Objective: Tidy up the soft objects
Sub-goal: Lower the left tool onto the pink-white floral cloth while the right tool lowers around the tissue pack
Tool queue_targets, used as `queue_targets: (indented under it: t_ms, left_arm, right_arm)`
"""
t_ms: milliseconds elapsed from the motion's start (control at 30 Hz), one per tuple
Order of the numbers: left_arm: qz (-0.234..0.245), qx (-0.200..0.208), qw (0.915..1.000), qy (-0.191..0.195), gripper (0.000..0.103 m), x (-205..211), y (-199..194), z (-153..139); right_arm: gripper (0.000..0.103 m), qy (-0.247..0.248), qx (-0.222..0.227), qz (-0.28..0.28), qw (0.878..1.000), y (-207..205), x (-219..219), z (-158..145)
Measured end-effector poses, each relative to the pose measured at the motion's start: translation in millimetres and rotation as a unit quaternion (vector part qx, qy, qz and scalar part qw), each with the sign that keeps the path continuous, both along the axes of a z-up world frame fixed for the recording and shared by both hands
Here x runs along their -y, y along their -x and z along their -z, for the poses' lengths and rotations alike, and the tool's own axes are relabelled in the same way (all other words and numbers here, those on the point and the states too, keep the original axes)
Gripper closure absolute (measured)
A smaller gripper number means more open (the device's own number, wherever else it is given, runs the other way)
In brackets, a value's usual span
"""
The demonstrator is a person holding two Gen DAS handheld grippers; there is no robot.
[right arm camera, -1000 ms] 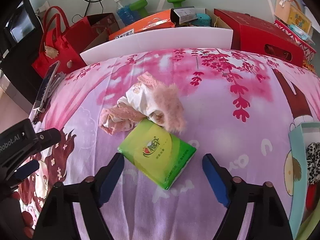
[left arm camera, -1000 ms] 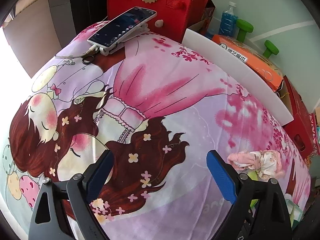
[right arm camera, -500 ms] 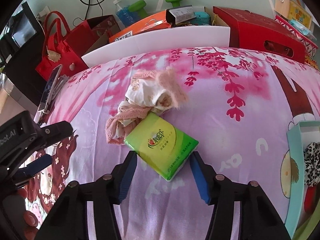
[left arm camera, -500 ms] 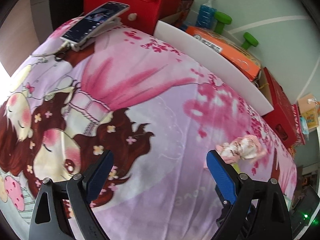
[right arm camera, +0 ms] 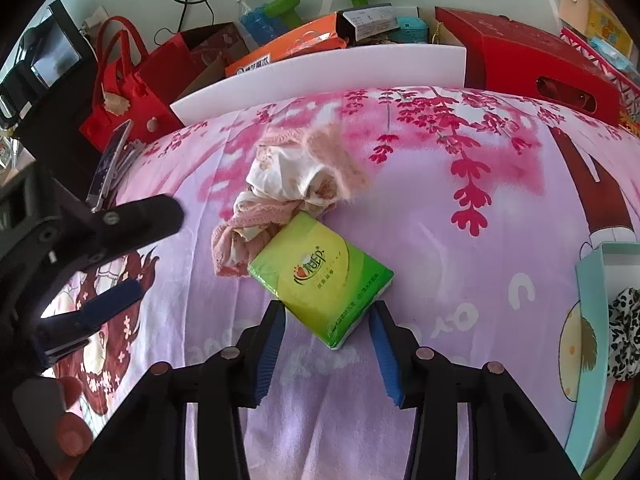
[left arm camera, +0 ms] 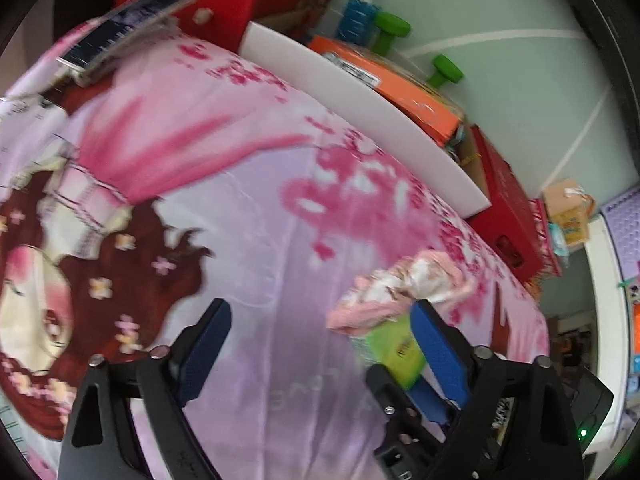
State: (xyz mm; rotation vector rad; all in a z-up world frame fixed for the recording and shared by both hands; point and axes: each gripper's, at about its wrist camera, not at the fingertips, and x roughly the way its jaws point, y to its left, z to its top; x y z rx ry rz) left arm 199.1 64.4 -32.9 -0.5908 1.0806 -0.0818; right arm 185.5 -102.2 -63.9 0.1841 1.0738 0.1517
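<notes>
Left wrist view: my left gripper hangs over bare pink printed sheet, jaws wide but narrowing with nothing between them, the crumpled pink-and-cream cloth bundle just beside my right-hand finger. Right wrist view: my right gripper is closing on the near end of the green tissue pack, pads at its edges; the pack touches the bundle mid-sheet, with open sheet to its right up to the pale blue box.
</notes>
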Motion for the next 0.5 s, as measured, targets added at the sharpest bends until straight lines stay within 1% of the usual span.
queue_targets:
  t_ms: [33, 133, 167, 300, 367, 400, 467, 500]
  left_arm:
    - [0.007, 0.003, 0.9999, 0.008, 0.019, 3, -1, 2]
    - [0.019, 0.013, 0.9997, 0.009, 0.022, 9, -2, 3]
    - [0.023, 0.018, 0.9995, 0.01, 0.026, 11, -3, 4]
    - [0.044, 0.027, 0.9983, 0.025, 0.036, 18, -4, 8]
    - [0.055, 0.028, 0.9974, 0.037, 0.049, 23, -6, 11]
    - [0.059, 0.028, 0.997, 0.04, 0.053, 25, -6, 13]
    - [0.063, 0.029, 0.9968, 0.04, 0.069, 27, -6, 15]
    - [0.064, 0.031, 0.9967, 0.039, 0.073, 27, -6, 15]
  right_arm:
    - [0.059, 0.001, 0.0, -0.001, 1.0, 0, 0, 0]
    - [0.061, -0.001, -0.001, -0.003, 1.0, 0, 1, 0]
    - [0.062, -0.002, -0.002, -0.004, 1.0, 0, 2, 0]
    - [0.063, -0.002, -0.004, -0.006, 1.0, 1, 3, 1]
    - [0.063, -0.002, -0.004, -0.007, 1.0, 1, 4, 2]
    - [0.064, -0.001, -0.004, -0.008, 1.0, 2, 3, 2]
    - [0.064, 0.0, -0.004, -0.008, 1.0, 2, 4, 2]
    - [0.063, 0.0, -0.004, -0.008, 1.0, 2, 3, 2]
